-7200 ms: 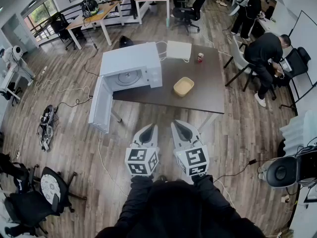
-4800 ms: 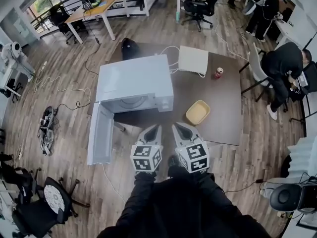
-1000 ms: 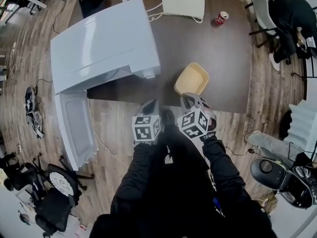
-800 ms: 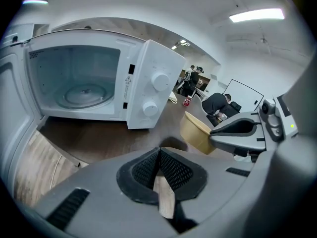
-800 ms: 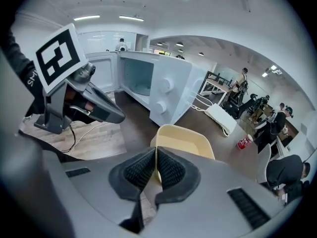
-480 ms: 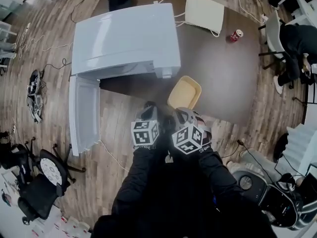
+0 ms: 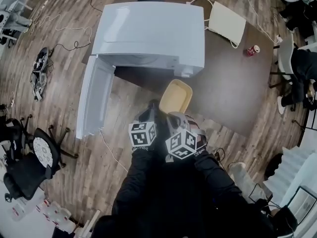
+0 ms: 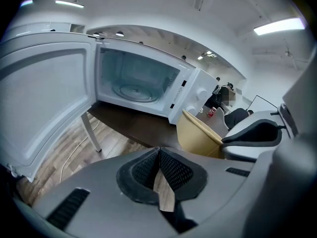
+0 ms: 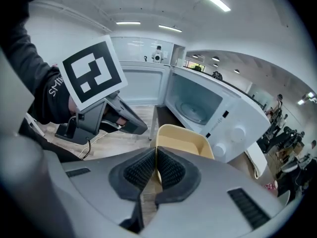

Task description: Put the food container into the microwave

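Observation:
The yellow food container (image 7: 176,95) hangs tilted at the table's near edge, just in front of the white microwave (image 7: 153,31). The microwave door (image 7: 94,100) swings open to the left. My right gripper (image 7: 172,115) is shut on the container's near rim. In the right gripper view the container (image 9: 184,142) rises from between the closed pads of my right gripper (image 9: 156,168), with the microwave cavity (image 9: 195,103) behind it. My left gripper (image 7: 152,106) is beside it, shut and holding nothing. The left gripper view shows my left gripper (image 8: 159,155), the container (image 8: 198,135) and the open cavity (image 8: 136,86).
The dark table (image 7: 233,93) carries a red can (image 7: 253,50) and a flat white device (image 7: 227,17) behind the microwave. On the wooden floor are cables (image 7: 39,68) and an office chair (image 7: 29,162) at the left. A person (image 7: 304,63) sits at the right edge.
I have come up to the table from across the room. Over the last second the container, held in my right gripper, has shifted left toward the microwave's front.

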### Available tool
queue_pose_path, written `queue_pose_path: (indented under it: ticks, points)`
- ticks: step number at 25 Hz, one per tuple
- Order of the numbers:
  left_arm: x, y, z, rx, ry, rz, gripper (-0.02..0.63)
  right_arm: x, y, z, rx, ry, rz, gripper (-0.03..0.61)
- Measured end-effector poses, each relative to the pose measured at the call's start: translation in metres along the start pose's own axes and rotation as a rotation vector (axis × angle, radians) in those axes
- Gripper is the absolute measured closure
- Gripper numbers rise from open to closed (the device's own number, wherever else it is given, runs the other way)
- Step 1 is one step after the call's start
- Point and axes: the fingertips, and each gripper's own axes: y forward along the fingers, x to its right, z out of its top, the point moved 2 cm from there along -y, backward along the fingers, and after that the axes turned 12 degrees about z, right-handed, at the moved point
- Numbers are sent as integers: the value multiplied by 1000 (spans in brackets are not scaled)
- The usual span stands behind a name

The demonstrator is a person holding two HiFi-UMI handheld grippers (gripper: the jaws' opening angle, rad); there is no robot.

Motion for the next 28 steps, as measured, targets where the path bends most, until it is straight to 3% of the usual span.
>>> queue_pose_path:
  ticks: [13,28]
  points:
    - [-78,-10,11,33,-119,104,580,-2,45,74,29,-237,74,546]
    - [-120,29,75,53,-95,111,580,69,112,128,13,-353,20,546]
